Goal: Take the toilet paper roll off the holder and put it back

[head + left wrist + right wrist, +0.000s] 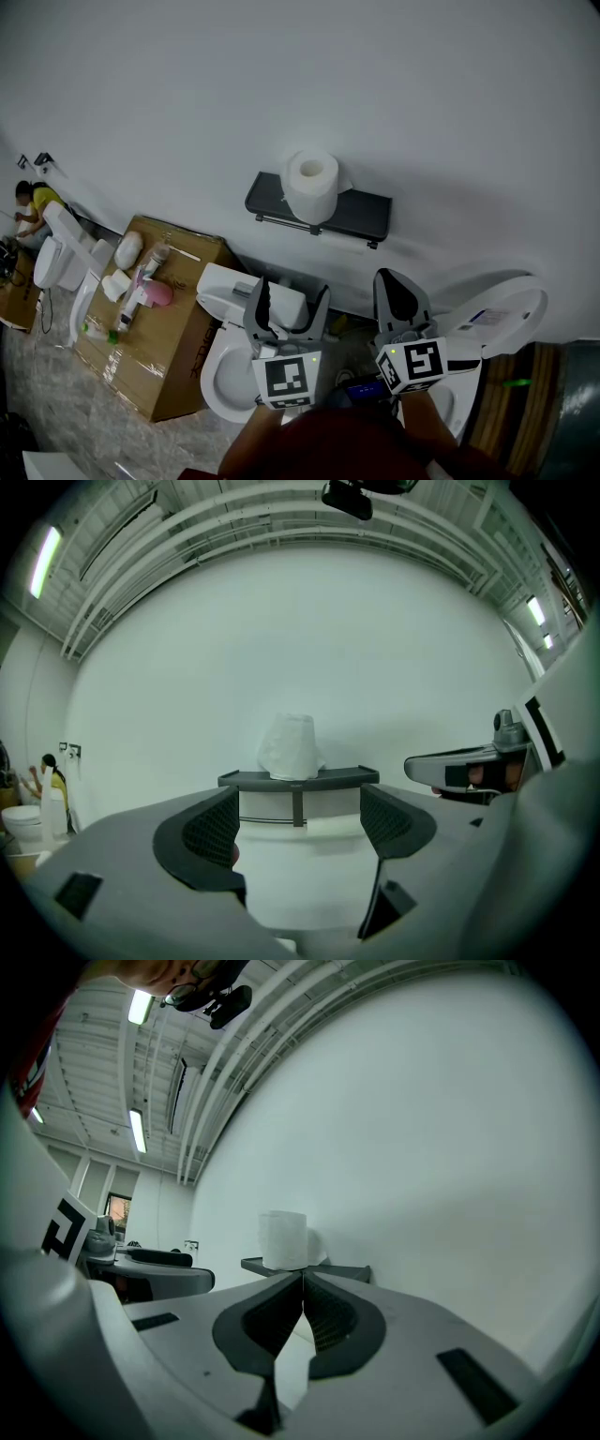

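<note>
White toilet paper roll (311,186) stands upright on the dark wall holder (361,214), towards its left half, hollow core facing up. We note this fits both ends of the task: roll waiting to come off, or roll already set back. The frames don't settle which.

Left gripper (292,298) has its jaws wide apart with nothing between them; its own view just frames the roll (289,747) and holder (337,778) in the gap, well off. Right gripper (302,1283) has its jaws pressed together on nothing, also well short of the roll (283,1239). Both are held low, well apart from the holder.

Risks as we judge them:
- The roll only rests on a flat shelf, with nothing seen pinning it. A sideways bump from a jaw tip could tip or roll it off the edge.
- A toilet bowl (230,375) sits open below, so a dropped roll could land in or near it.
- Paper is soft. A hard squeeze would dent it; a light one may let it slip.
- The right gripper, shut as it is, could only shove the roll, not take it.
- A loose flap at the roll's right side might catch and unwind.
</note>
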Available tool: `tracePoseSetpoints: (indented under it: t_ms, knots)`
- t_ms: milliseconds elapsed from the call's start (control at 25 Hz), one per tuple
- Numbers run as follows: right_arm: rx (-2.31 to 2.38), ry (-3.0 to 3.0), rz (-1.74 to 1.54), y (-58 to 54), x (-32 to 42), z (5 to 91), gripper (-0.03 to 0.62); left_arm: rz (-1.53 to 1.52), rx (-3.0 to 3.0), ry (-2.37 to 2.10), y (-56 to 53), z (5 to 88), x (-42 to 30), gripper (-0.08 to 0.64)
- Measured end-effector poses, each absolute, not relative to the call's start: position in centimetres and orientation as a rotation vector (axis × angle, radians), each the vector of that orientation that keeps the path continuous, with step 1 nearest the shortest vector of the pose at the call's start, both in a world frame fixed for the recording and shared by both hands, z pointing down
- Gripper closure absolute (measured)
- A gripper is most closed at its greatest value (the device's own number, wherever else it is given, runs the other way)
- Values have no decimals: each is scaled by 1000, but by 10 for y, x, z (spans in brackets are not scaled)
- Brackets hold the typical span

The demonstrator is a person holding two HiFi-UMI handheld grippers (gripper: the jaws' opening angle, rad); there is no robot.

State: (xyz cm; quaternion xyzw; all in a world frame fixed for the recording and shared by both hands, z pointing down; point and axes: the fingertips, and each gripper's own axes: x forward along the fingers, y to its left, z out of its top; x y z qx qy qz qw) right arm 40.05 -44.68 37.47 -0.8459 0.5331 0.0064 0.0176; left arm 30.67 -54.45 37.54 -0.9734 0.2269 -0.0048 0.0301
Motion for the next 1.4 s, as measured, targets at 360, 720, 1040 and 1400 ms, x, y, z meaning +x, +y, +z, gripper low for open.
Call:
tracePoseSetpoints:
  t_ms: [360,720,1040,1400]
  knots:
    - [-2627,1684,20,-449,399,378,574,-49,-2997,756,-548,381,300,543]
    - [-2631,1703,4,-448,396,375,574,-31,-2996,755,-547,376,301,545]
    - [-2629,1736,15,-451,395,374,574,-35,-3009,753,-547,377,305,545]
    - [-2632,1740,42,-450,392,373,574,-13,-3019,761,-547,375,305,545]
